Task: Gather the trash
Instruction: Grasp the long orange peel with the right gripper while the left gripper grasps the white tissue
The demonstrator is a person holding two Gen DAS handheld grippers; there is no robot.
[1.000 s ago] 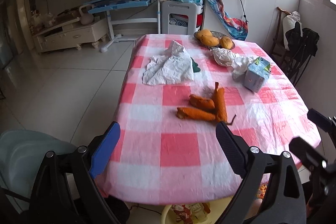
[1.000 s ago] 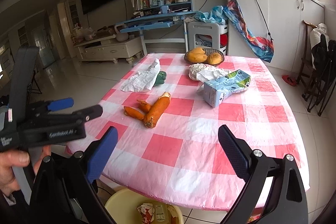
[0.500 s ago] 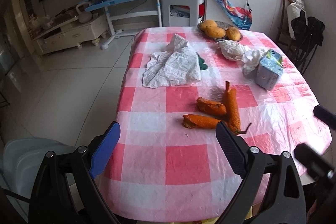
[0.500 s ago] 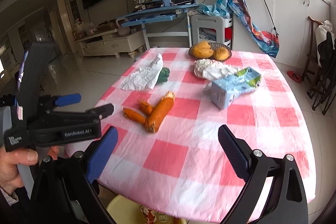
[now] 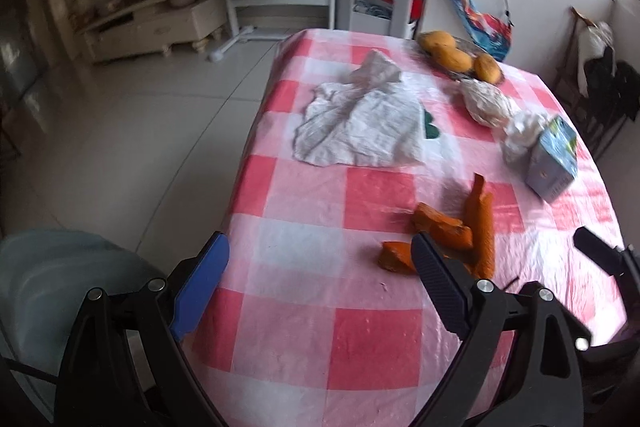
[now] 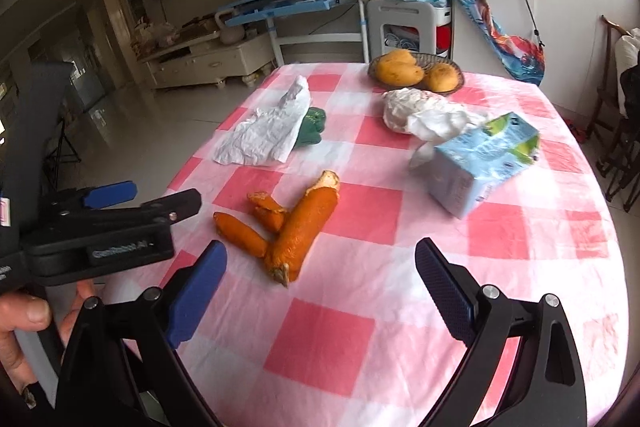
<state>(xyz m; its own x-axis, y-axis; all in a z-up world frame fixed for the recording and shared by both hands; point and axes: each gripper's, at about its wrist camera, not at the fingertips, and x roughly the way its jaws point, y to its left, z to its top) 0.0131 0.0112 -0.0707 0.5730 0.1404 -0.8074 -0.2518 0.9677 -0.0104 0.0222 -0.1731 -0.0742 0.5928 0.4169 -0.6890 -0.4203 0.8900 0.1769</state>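
Left wrist view
Left tongs (image 5: 320, 267): released, jaws spread wide, nothing between them; hovering over the near edge of the checked tablecloth (image 5: 320, 211).
Orange peels (image 5: 460, 231): just past the right-hand jaw tip, partly hidden by it, off the tongs' centre line.
Around the peels: white crumpled paper (image 5: 360, 127) well beyond and left; blue carton (image 5: 554, 161) beyond and right; wadded white wrap (image 5: 492, 103) farther back; fruit bowl (image 5: 460, 57) at the far edge, probably not trash.

Right wrist view
Right tongs (image 6: 320, 281): released, jaws wide apart, empty.
Orange peels (image 6: 292, 223): between the two jaw lines, a little left of centre, just ahead of the tips; untouched.
Around the peels: left tongs to their left, low over the cloth; blue carton (image 6: 484, 167) to the right and beyond; white crumpled paper (image 6: 268, 131) beyond, with a green thing (image 6: 312, 127) beside it.

Step in hand (judged)
Stage: approach, nothing collected yet.
Doing it well: descend straight over the long peel, straddle it across its width, jaws nearly touching the cloth before clenching, without snagging the plastic cloth.
Risk: small loose pieces left behind.
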